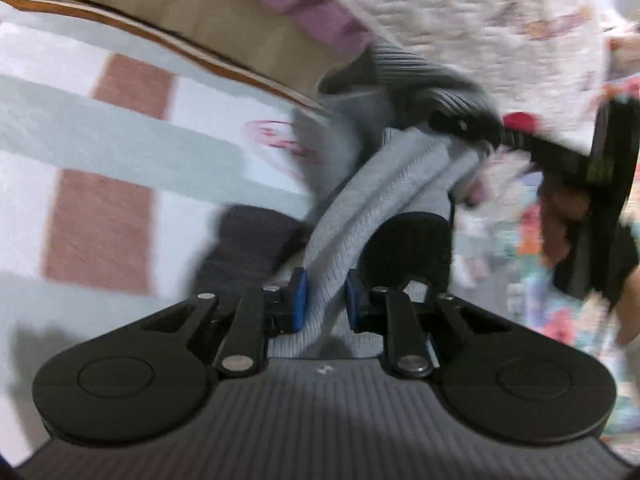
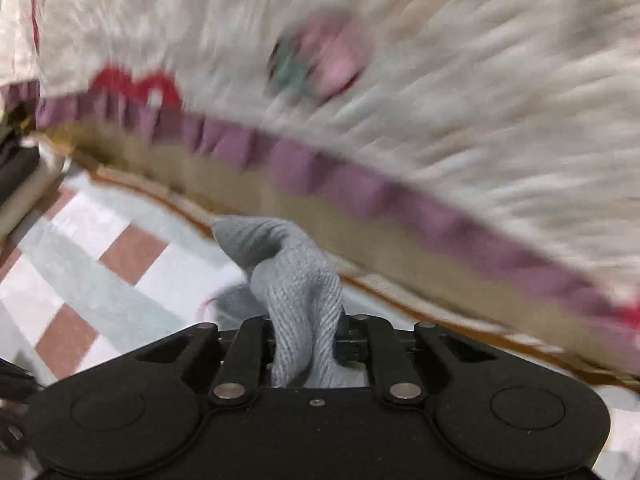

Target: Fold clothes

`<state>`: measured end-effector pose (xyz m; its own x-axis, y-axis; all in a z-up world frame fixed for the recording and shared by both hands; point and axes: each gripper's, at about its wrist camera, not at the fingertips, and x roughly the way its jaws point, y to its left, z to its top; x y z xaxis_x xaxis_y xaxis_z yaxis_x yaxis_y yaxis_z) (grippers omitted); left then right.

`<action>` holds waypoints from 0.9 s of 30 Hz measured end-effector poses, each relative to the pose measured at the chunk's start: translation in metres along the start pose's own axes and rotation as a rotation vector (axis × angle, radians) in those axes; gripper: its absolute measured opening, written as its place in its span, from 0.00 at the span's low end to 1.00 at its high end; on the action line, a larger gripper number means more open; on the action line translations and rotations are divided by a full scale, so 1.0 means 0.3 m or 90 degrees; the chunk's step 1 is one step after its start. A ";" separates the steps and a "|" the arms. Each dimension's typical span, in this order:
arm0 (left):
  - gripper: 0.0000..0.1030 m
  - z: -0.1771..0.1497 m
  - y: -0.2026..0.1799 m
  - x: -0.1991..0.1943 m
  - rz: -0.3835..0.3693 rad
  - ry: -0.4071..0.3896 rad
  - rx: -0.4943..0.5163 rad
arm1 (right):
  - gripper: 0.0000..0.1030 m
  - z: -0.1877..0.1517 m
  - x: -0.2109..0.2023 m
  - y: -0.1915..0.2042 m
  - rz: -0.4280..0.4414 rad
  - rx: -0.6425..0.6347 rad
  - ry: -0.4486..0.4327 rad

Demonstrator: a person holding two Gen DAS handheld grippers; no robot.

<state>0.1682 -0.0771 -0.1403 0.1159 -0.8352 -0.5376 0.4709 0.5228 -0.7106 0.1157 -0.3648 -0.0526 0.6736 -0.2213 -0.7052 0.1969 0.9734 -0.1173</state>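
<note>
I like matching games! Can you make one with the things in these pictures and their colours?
Things:
1. knitted garment
2. frill on the bedspread
3. squares on the rug
4. pads on the left gripper's fingers

Colours:
A. blue
B. purple
C. grey
D. reddish brown

Pairs: 1-C, 2-B, 3-D, 4-A
</note>
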 end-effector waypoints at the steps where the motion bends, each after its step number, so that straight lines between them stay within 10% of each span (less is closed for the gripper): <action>1: 0.18 -0.021 -0.029 -0.006 -0.015 0.012 0.006 | 0.11 -0.040 -0.082 -0.026 -0.025 0.021 -0.030; 9: 0.19 -0.205 -0.157 -0.009 0.027 0.109 0.083 | 0.12 -0.544 -0.224 -0.199 -0.120 0.284 0.089; 13: 0.25 -0.209 -0.145 -0.089 0.052 0.034 0.089 | 0.40 -0.568 -0.223 -0.224 -0.160 0.328 0.104; 18: 0.36 -0.172 -0.104 -0.113 0.090 -0.019 0.088 | 0.45 -0.469 -0.304 -0.219 -0.256 0.265 0.040; 22: 0.38 -0.186 -0.127 -0.051 0.110 0.028 0.120 | 0.62 -0.367 -0.372 -0.177 -0.165 0.146 -0.028; 27: 0.35 -0.263 -0.133 -0.011 0.049 0.107 0.107 | 0.64 -0.337 -0.227 -0.156 0.086 0.242 0.062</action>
<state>0.0800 -0.0817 -0.1459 0.0169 -0.7467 -0.6650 0.6070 0.5362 -0.5866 -0.0113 -0.3891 -0.0697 0.6448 -0.0683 -0.7613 0.3721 0.8980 0.2346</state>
